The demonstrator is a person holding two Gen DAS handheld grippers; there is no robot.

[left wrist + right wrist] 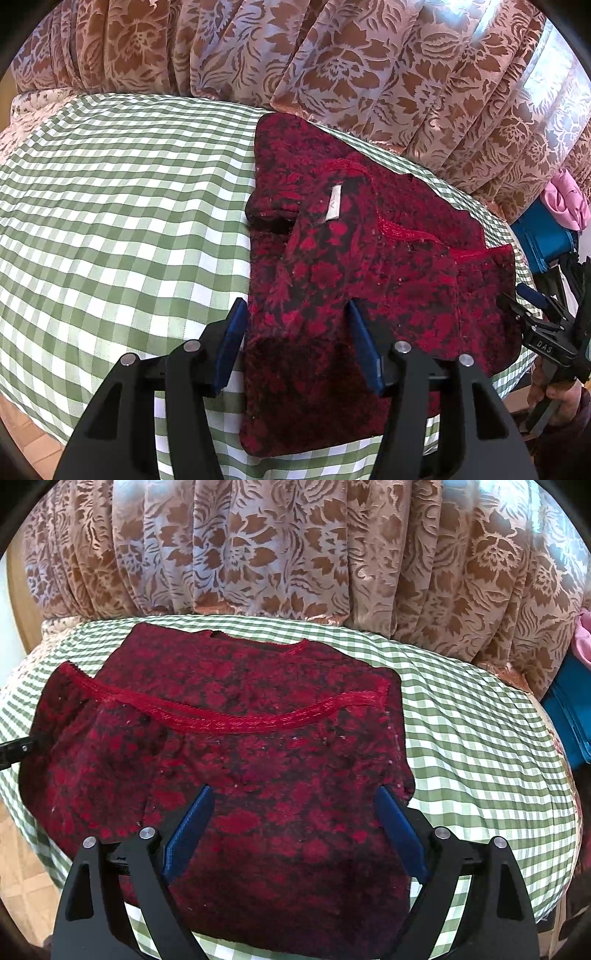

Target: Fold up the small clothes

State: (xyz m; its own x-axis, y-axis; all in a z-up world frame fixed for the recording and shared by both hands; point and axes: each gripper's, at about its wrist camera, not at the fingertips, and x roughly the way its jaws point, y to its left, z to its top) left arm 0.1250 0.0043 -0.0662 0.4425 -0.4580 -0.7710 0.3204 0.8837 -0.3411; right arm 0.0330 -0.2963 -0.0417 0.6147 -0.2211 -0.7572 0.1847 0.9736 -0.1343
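A small dark red garment (369, 266) with a black floral pattern lies partly folded on the green checked tablecloth (110, 221). A white label (333, 204) shows near its neck. My left gripper (295, 332) is open, its blue pads just above the garment's near left edge. My right gripper (295, 823) is open over the garment (236, 746), near its front edge, and it also shows at the right edge of the left wrist view (543, 325). A red lace trim (236, 722) runs across the garment.
A brown and pale floral curtain (332, 66) hangs right behind the table (480, 738). A blue object (543, 240) with a pink cloth (569, 203) on it stands at the right. The table's front edge drops to a wooden floor (22, 867).
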